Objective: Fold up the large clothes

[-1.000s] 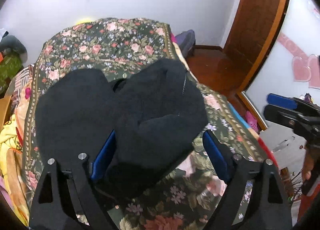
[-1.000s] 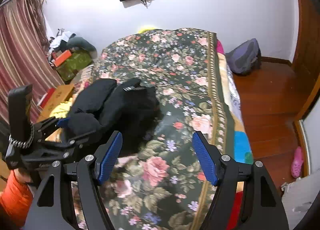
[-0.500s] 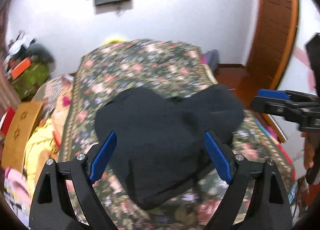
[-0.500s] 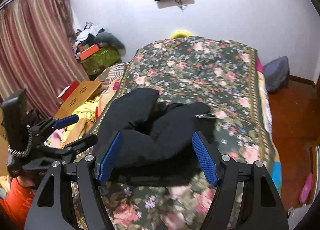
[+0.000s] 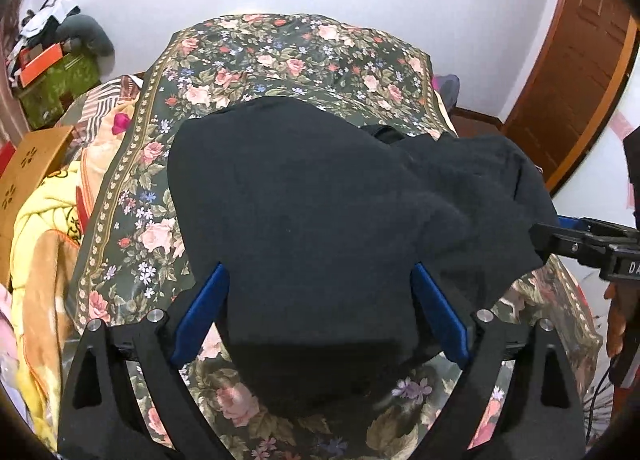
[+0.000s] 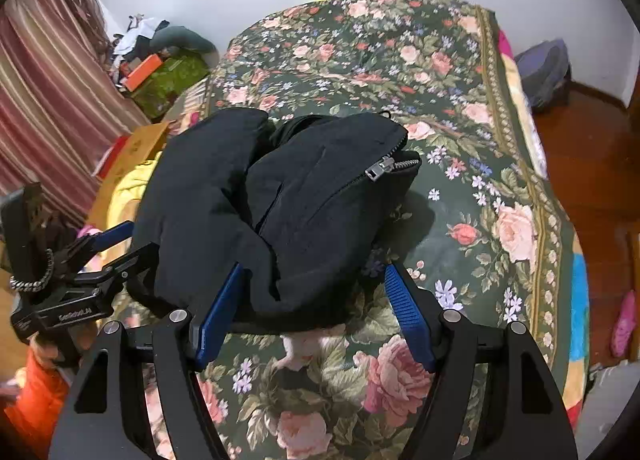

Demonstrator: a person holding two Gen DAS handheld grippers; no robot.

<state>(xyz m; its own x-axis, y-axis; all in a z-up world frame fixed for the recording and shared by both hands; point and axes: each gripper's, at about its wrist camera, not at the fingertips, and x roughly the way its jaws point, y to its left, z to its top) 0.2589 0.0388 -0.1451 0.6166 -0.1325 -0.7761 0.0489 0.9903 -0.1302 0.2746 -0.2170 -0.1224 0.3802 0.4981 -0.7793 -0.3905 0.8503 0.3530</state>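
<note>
Both claws hung over the near end of the bulky black padded jacket with a metal zip, which lay bunched on the dark green flowered bedspread, toward the near left part of the bed. Seen from the left wrist, the left gripper stood wide, its blue pads either side of the jacket's near fold; the cloth filled the gap, but I could not see the pads pressing it, so I judged the claw open and not yet gripping. Its jaws had just been opening a little further, with the jacket between them.

From the right wrist, the right gripper also stood open, straddling the lower edge of the zip-side lobe; its left pad lay against the cloth and its right pad stood clear over the bedspread. The silver zip pull pointed toward the far right.

My guess was that both claws were set at the near hem so each could take a corner and spread or turn the garment for a fold; the jacket remained a heap, so folding had hardly begun.

Compared with a second earlier, both cameras sat lower and closer, the jacket filled more of each view, and the right gripper, then over bare bedspread, now bracketed the jacket.
</note>
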